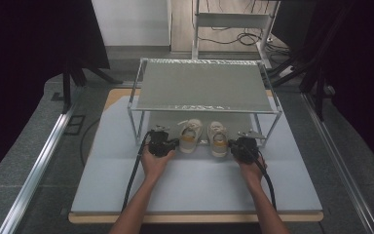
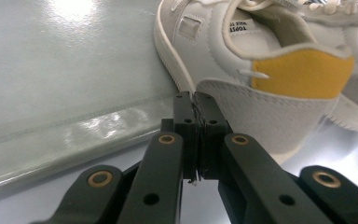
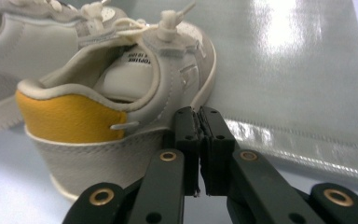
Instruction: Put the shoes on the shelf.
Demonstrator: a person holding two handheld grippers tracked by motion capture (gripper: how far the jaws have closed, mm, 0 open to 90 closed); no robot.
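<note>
Two white sneakers with yellow heels (image 1: 203, 136) under a metal rack's (image 1: 204, 87) front edge; left gripper (image 1: 161, 142) and right gripper (image 1: 242, 146) flank them, jaws clenched, empty

We see left gripper (image 1: 161, 143), right gripper (image 1: 243, 146) on pale mat (image 1: 195, 185). Pair of white shoes (image 1: 204, 137) between both sets of jaws, heels toward us, under metal rack (image 1: 204, 87). Jaw state unclear.
</note>
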